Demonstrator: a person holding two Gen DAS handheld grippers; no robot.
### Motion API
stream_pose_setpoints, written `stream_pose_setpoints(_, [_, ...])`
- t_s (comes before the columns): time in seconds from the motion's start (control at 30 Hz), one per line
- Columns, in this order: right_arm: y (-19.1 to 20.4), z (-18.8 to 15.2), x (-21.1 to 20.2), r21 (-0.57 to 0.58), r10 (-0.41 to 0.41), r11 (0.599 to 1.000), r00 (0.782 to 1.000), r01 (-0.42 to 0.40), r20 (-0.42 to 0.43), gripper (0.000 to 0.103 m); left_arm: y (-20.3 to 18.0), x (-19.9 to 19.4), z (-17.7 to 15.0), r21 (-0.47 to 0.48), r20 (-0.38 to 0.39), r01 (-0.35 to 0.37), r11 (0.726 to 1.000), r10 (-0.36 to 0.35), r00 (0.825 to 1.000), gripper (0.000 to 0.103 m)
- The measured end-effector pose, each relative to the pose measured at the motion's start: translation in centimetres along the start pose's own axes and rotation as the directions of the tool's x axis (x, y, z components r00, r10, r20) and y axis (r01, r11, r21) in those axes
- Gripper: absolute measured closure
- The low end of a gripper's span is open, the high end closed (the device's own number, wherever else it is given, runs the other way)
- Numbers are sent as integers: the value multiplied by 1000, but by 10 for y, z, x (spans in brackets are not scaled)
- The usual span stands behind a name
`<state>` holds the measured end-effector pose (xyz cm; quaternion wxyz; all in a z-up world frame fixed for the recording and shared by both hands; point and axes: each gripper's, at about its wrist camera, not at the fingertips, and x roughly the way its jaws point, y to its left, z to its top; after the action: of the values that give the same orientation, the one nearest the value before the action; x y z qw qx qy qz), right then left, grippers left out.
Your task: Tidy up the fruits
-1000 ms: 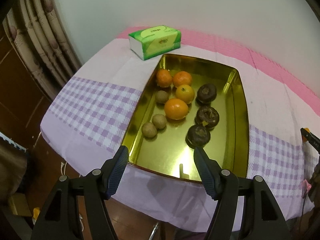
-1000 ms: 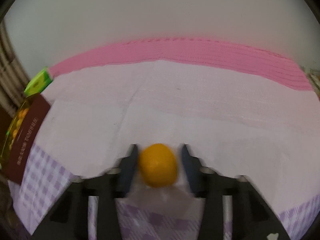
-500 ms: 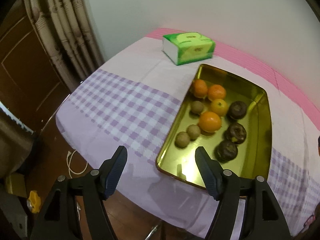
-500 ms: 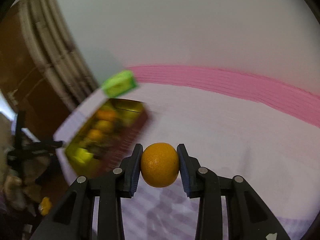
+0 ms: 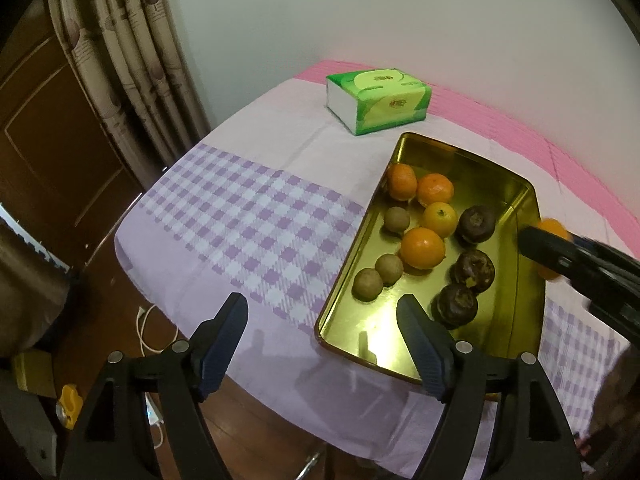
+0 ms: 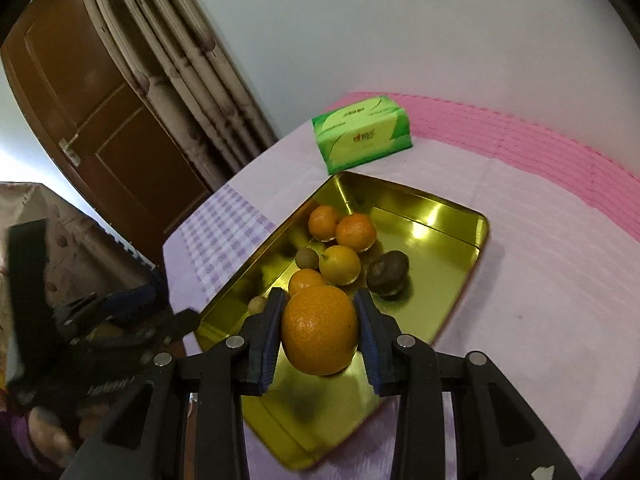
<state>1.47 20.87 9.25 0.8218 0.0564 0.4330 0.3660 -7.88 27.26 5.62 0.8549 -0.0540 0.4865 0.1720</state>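
Note:
My right gripper (image 6: 320, 300) is shut on an orange (image 6: 320, 332), holding it above the near part of the gold tray (image 6: 460, 232). In the left wrist view the same right gripper (image 5: 560, 248) reaches in from the right over the tray's rim (image 5: 532, 280), with the held orange (image 5: 554, 226) showing behind it. The tray holds several oranges (image 5: 422, 247), three small brown fruits (image 5: 367, 284) and three dark fruits (image 5: 474, 268). My left gripper (image 5: 322, 312) hovers over the table's front edge, left of the tray. Its jaws are opening with nothing between them.
A green tissue pack (image 5: 378, 100) lies behind the tray. The table has a purple-checked cloth (image 5: 248, 216) with a pink strip (image 5: 580, 168) along the wall. A curtain (image 5: 132, 60) and brown door (image 5: 44, 120) stand left. A white cable (image 5: 146, 332) lies on the floor.
The right gripper swung left with the orange, from bare cloth to above the tray, and now shows in the left view. The left gripper drifted left of the tray and its jaws widened.

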Motion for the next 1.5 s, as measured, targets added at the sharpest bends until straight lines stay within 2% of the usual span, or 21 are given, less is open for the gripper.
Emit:
stream_pose_setpoints(0.23, [-4, 4, 30, -6, -33, 999, 998, 32, -57, 69, -4, 1, 0, 18, -6, 7, 1000, -7, 1000, 25])
stream_pose_setpoints(0.43, [-6, 11, 42, 25, -2, 1000, 999, 4, -46, 68, -4, 5, 0, 10, -20, 10, 1000, -10, 1000, 25])
stream_pose_setpoints(0.6, [-13, 13, 24, 41, -13, 999, 1000, 13, 9, 66, -3, 5, 0, 11, -19, 9, 1000, -9, 1000, 25])
stream_pose_setpoints(0.67, [-18, 11, 11, 56, -15, 998, 999, 13, 41, 58, -5, 5, 0, 18, -18, 10, 1000, -10, 1000, 25])
stream_pose_setpoints(0.8, [-23, 2, -14, 63, -41, 997, 995, 35, 95, 50, -8, 3, -1, 36, -8, 12, 999, -12, 1000, 25])
stream_pose_setpoints(0.97, [-8, -19, -35, -9, -102, 995, 987, 103, 128, 47, -14, -5, -1, 54, 31, 35, 998, -37, 999, 25])
stream_pose_setpoints(1.03, [3, -26, -44, -47, -121, 990, 981, 130, 152, 40, -16, -12, -1, 64, 65, 32, 997, -37, 997, 25])
stream_pose_setpoints(1.17, [26, -40, -68, -123, -214, 961, 949, 247, 233, 19, -18, -27, -1, 69, 145, 32, 997, -42, 988, 25])
stream_pose_setpoints(1.23, [36, -48, -82, -142, -268, 937, 919, 318, 289, 11, -19, -36, -2, 71, 192, 30, 997, -43, 980, 21])
stream_pose_setpoints(1.33, [46, -56, -99, -155, -300, 917, 890, 369, 343, 6, -20, -46, -5, 76, 240, 27, 997, -45, 970, 12])
stream_pose_setpoints(1.43, [55, -63, -115, -160, -330, 896, 862, 415, 386, 3, -23, -58, -7, 86, 289, 24, 996, -48, 956, 11])
stream_pose_setpoints(1.5, [58, -67, -122, -162, -337, 890, 853, 427, 399, 2, -25, -66, -8, 92, 318, 9, 996, -38, 947, 11])
